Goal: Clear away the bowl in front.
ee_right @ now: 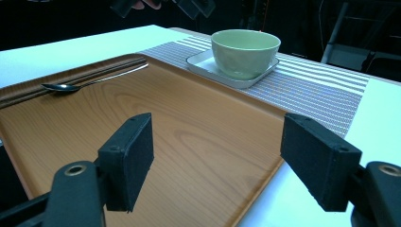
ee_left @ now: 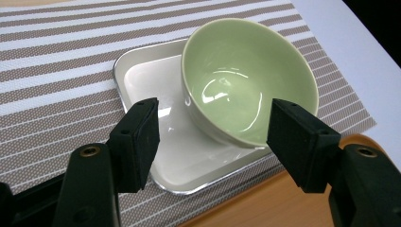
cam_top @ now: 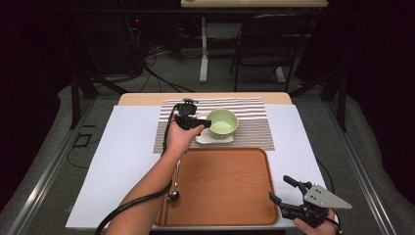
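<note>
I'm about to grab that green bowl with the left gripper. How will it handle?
The bowl looks glazed, so probably slippery against the pads. Its round wall may slide out of a squeeze. It seems ceramic, likely chippable against the white plate.

Table: white top, wooden far edge.
Mat: striped, far centre, on table.
Tray: wooden, near centre, on table.
</note>
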A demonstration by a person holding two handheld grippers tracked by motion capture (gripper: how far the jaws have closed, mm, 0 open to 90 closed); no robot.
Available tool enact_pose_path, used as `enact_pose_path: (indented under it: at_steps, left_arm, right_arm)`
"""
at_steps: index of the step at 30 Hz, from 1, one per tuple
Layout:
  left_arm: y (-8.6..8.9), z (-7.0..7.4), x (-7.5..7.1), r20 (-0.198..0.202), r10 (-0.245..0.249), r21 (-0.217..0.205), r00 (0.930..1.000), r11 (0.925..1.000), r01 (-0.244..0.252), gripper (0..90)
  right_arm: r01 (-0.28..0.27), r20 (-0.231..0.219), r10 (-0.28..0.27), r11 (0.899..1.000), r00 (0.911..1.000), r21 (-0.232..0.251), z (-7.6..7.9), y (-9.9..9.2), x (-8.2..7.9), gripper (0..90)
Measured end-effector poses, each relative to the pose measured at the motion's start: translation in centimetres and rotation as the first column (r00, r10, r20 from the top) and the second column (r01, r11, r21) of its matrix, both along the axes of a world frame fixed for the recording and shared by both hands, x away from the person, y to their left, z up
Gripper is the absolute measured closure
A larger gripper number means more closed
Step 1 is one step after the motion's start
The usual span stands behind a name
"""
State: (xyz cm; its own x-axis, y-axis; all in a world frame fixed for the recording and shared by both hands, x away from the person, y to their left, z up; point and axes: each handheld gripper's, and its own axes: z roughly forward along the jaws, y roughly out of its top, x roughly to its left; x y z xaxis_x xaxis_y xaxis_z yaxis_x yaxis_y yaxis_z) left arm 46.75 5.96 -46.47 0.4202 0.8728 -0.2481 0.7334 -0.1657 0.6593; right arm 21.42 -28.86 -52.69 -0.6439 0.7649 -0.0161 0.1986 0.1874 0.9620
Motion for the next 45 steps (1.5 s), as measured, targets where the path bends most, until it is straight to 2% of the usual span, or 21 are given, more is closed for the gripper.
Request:
enact_pose_path:
  at_steps: [11,20,35,45]
  left_arm:
    - [-0.9,-0.3,1.5,-0.01,0.039,-0.013,0.9992,0.9992,-0.039,35.2]
    - [-1.3,-1.4,2.4,-0.032,0.076,-0.028,0.9966,0.9967,-0.076,35.2]
    - [-2.3,-3.9,3.4,-0.043,0.094,-0.025,0.9946,0.9951,-0.095,40.5]
    - [-3.1,-5.3,3.8,-0.033,0.084,0.008,0.996,0.9965,-0.084,42.0]
  right_arm:
    - [-0.002,0.0,0.002,1.0,1.0,0.0,0.0,0.0,0.0,26.3]
    - [-0.005,0.0,0.005,1.0,1.0,0.001,0.0,0.0,0.0,26.3]
    - [-0.008,0.001,0.008,1.0,1.0,0.002,0.0,0.0,0.0,26.3]
    - [-0.01,0.0,0.01,1.0,0.9999,0.003,0.0,0.0,0.0,26.3]
